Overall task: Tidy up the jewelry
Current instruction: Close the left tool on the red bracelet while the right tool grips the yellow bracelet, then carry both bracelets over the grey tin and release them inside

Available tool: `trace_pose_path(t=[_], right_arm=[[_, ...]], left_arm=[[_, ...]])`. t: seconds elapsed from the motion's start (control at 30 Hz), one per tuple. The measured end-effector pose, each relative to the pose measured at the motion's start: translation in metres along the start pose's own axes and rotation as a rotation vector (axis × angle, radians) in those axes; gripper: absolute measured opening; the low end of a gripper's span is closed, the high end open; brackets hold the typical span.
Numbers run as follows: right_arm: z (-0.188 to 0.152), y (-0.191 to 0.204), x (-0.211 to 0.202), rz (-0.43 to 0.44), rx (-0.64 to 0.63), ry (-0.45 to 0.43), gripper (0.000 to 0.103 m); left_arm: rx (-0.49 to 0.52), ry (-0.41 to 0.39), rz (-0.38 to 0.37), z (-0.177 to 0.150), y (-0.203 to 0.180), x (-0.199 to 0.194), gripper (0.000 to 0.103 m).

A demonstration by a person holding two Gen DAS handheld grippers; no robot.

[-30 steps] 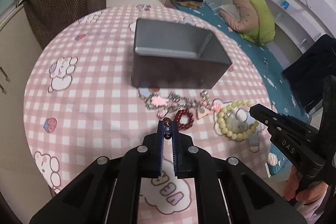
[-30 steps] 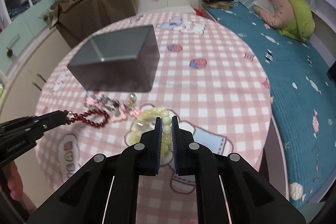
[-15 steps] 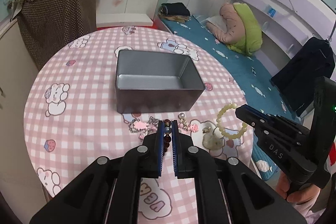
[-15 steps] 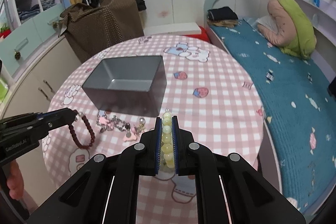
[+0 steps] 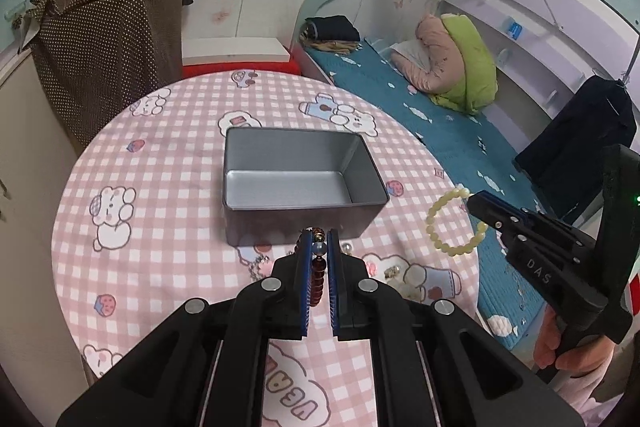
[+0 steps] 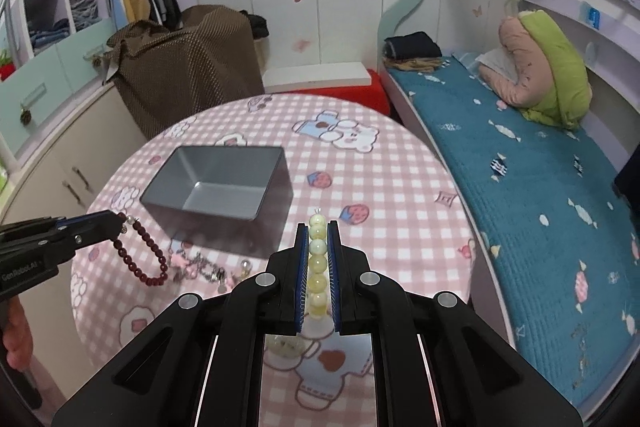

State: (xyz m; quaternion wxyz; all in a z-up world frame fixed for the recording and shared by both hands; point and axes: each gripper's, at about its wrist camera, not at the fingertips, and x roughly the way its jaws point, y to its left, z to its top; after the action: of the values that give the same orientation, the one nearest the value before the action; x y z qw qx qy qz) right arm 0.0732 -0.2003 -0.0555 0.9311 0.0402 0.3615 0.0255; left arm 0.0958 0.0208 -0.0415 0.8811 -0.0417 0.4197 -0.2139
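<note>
My left gripper (image 5: 319,241) is shut on a dark red bead bracelet (image 5: 316,279), which hangs from its tip above the table in the right wrist view (image 6: 140,255). My right gripper (image 6: 318,233) is shut on a pale yellow-green bead bracelet (image 6: 317,259); its loop dangles at the right of the left wrist view (image 5: 452,223). An open grey metal tin (image 5: 296,179) sits mid-table, empty inside, just beyond both grippers. A silver chain with pink charms (image 6: 204,267) lies on the cloth in front of the tin.
The round table wears a pink checked cloth (image 5: 160,227) with cartoon prints. A bed with a teal cover (image 6: 520,187) runs along the right. A brown dotted bag (image 6: 188,67) stands behind the table on the left, by cupboards. A hand (image 5: 568,351) holds the right gripper's handle.
Both grippers have risen from the table, each lifting its bracelet off the cloth. The tin's inside has come into view as the cameras climbed.
</note>
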Motion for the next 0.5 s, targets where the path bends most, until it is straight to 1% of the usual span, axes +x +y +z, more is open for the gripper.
trace_pose_path(t=[0.17, 0.5], right_arm=[[0.015, -0.004, -0.005, 0.005, 0.005, -0.038, 0.010], [0.054, 0.008, -0.014, 0.043, -0.024, -0.127, 0.010]], left_arm=[[-0.001, -0.020, 0.016, 0.013, 0.004, -0.002, 0.006], [0.018, -0.112, 0.054, 0.050, 0.006, -0.019, 0.006]])
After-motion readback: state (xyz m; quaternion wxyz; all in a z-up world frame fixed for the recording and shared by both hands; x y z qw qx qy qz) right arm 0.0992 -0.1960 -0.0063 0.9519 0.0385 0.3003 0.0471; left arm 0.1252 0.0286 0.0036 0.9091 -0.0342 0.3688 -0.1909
